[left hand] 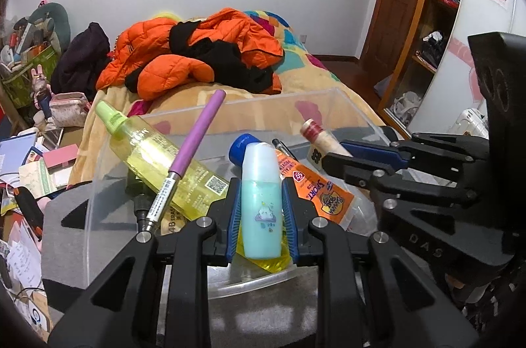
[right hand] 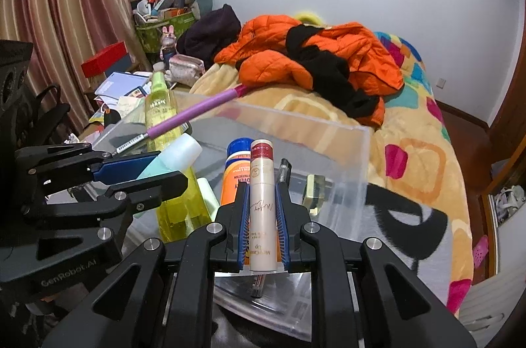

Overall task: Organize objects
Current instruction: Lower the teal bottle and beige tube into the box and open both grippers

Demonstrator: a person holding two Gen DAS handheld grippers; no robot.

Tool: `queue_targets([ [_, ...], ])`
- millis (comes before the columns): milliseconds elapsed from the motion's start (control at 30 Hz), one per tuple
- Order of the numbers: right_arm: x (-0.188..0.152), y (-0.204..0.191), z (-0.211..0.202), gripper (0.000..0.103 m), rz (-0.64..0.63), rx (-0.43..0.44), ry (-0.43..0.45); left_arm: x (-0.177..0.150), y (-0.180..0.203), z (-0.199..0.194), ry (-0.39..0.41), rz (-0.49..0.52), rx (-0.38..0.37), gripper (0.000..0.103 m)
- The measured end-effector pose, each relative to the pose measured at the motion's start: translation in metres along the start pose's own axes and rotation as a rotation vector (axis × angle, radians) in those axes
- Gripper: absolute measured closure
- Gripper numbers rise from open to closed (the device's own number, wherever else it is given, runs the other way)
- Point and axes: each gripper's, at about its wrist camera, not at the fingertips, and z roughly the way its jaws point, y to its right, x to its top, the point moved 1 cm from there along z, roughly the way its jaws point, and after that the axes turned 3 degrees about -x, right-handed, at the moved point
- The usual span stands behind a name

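Holding one item each, both grippers hang over the clear box (left hand: 345, 104): the left gripper (left hand: 261, 213) clamps a turquoise bottle (left hand: 261, 200) near its front edge, the right gripper (right hand: 262, 216) a cream tube (right hand: 262, 203), probably to stow them beside the yellow spray bottle (left hand: 157, 157).

- Pale turquoise bottle (left hand: 261, 200), printed with a small cartoon figure.
- Cream tube (right hand: 262, 203) with a dark red band and script lettering.
- Yellow-green spray bottle (left hand: 157, 160), translucent.
- Orange sunscreen tube (left hand: 315, 186) capped in blue.
- Purple pen (left hand: 194, 147), silver-tipped.
- Orange and black jacket (right hand: 315, 55).
- Blanket (right hand: 420, 150) patterned in multicoloured squares.
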Motion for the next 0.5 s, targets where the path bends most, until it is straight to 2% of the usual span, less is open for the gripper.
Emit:
queue_targets([
  [500,-0.0039,-0.0061,0.01,0.089,-0.026,0.009,-0.039,0.0,0.0008,-0.0011,-0.004,0.006,-0.002,0.08],
])
